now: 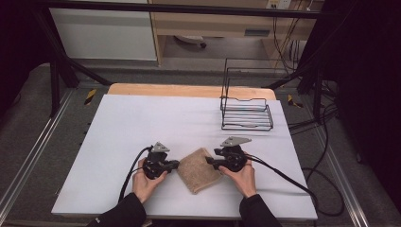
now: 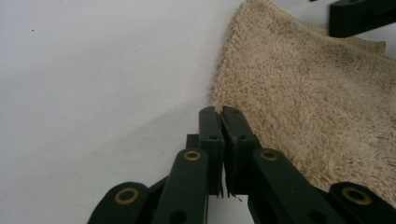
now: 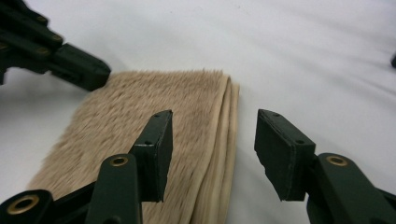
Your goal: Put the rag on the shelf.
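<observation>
A folded beige towel [image 1: 199,170] lies on the white table between my two grippers. My left gripper [image 1: 176,164] sits at the towel's left corner. In the left gripper view its jaws [image 2: 219,112] are shut together right beside the towel [image 2: 317,107], and I see nothing between them. My right gripper [image 1: 208,161] is at the towel's right side. In the right gripper view it [image 3: 214,116] is open: one jaw is over the towel [image 3: 140,107], the other over bare table, astride the layered folded edge without pressing on it.
A black wire rack [image 1: 246,111] stands at the back right of the white table cover [image 1: 142,123]. Cables [image 1: 293,182] trail from both grippers, the right one running off the right edge. A wooden strip [image 1: 189,90] borders the far side.
</observation>
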Demonstrator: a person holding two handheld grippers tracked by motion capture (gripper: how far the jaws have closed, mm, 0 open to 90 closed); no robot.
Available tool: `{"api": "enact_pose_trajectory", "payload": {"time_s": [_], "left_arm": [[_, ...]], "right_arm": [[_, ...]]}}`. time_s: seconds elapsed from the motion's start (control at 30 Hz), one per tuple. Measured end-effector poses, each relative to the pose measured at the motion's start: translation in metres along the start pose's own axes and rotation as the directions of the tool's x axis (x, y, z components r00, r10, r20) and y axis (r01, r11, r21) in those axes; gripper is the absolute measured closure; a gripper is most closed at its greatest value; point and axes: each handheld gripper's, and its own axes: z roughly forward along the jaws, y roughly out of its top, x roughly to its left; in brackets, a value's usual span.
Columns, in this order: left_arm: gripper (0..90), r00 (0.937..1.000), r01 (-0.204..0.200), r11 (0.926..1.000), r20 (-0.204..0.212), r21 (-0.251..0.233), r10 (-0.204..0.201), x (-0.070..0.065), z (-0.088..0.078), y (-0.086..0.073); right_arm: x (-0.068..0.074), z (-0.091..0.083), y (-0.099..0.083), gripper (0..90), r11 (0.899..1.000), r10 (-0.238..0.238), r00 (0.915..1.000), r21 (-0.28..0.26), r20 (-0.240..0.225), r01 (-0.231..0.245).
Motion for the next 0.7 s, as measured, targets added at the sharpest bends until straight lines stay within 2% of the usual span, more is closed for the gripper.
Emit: {"api": "enact_pose_trajectory", "payload": {"time_s": [0.07,0.13,0.2,0.23,0.27,0.33,0.4,0.5,0.53,0.57,0.6,0.7], "left_arm": [[86.6,1.0,0.001,1.0,-0.004,-0.002,-0.001,0.0,0.0,0.0],[86.7,1.0,0.001,1.0,-0.006,-0.004,-0.001,0.0,0.001,0.0],[86.7,1.0,-0.001,1.0,-0.007,-0.003,0.001,0.0,0.0,0.001],[86.8,1.0,-0.001,1.0,-0.008,-0.004,0.001,0.0,0.0,0.001],[86.8,1.0,0.0,1.0,-0.007,-0.002,0.0,0.001,0.001,0.001],[86.8,1.0,0.001,1.0,-0.006,-0.002,-0.001,0.001,0.001,0.001],[86.8,1.0,-0.003,1.0,-0.007,0.0,0.003,0.001,0.001,0.002],[86.8,1.0,-0.004,1.0,-0.004,0.001,0.004,0.001,0.001,0.002],[86.8,1.0,-0.004,1.0,-0.001,0.002,0.004,0.002,0.001,0.003],[86.8,1.0,-0.001,1.0,0.0,0.002,0.001,0.002,0.001,0.003],[86.8,1.0,-0.005,1.0,-0.002,0.004,0.005,0.002,0.001,0.004],[86.8,1.0,-0.008,0.9999,-0.001,0.006,0.008,0.003,0.002,0.005]], "right_arm": [[-0.001,0.007,0.004,46.7,1.0,-0.002,1.0,0.005,-0.004,0.002],[-0.005,0.025,0.013,48.2,1.0,-0.001,1.0,0.029,-0.004,0.001],[-0.007,0.03,0.016,49.0,0.999,-0.004,1.0,0.042,-0.005,0.004],[-0.008,0.034,0.017,50.7,0.999,-0.008,0.9999,0.044,-0.006,0.008],[-0.01,0.04,0.019,53.7,0.998,-0.016,0.9998,0.068,-0.014,0.017],[-0.01,0.043,0.019,55.8,0.996,-0.016,0.9997,0.083,-0.017,0.018],[-0.013,0.046,0.018,60.6,0.995,-0.009,0.999,0.102,-0.044,0.014],[-0.013,0.047,0.018,64.3,0.995,0.003,0.9987,0.104,-0.051,0.002],[-0.013,0.047,0.018,67.3,0.994,0.01,0.9983,0.108,-0.057,-0.004],[-0.013,0.047,0.018,74.7,0.993,0.023,0.9968,0.114,-0.077,-0.014],[-0.013,0.047,0.018,74.7,0.993,0.023,0.9968,0.114,-0.077,-0.014],[-0.012,0.045,0.019,82.2,0.992,0.045,0.9953,0.12,-0.085,-0.035]]}}
